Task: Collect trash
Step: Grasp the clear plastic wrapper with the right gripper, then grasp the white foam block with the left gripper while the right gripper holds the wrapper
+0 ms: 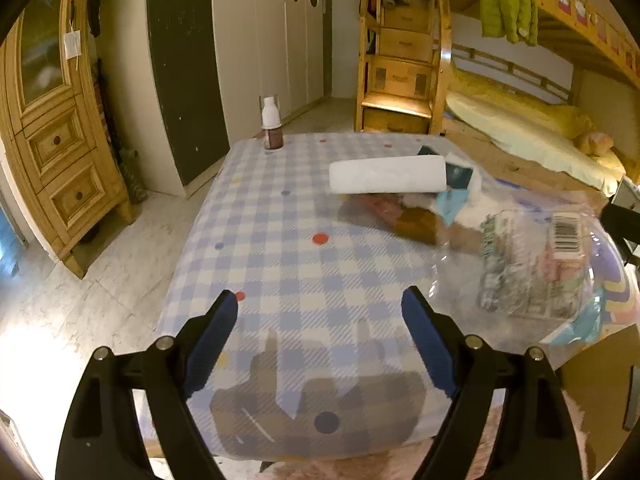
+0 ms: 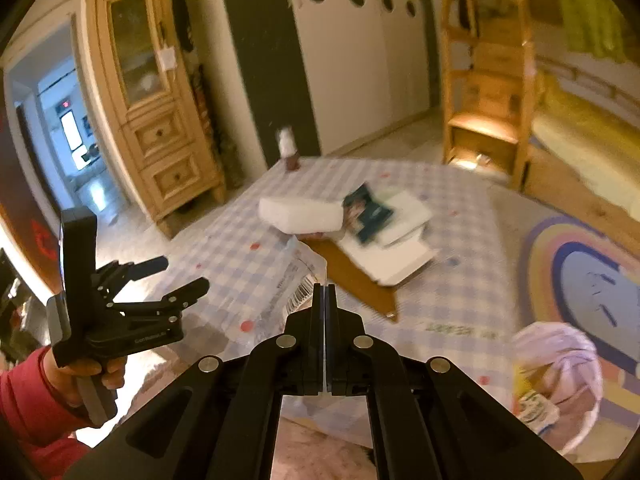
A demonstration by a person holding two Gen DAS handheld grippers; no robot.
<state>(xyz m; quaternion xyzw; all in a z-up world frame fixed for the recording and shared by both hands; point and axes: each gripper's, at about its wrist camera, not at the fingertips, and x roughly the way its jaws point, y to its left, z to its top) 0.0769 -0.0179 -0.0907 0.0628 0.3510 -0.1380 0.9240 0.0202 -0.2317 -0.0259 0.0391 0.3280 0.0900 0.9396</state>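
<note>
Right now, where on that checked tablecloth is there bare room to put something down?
The checked tablecloth is bare on the near-left stretch, between the small bottle and the open left hand-held gripper. It is crowded on the right: white roll, papers, and clear plastic bag.

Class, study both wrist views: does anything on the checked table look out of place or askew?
Yes. A white foam block lies tilted across a heap of papers, a booklet and brown card. A clear plastic wrapper, pinched in the right gripper, hangs crumpled over the tablecloth.
</note>
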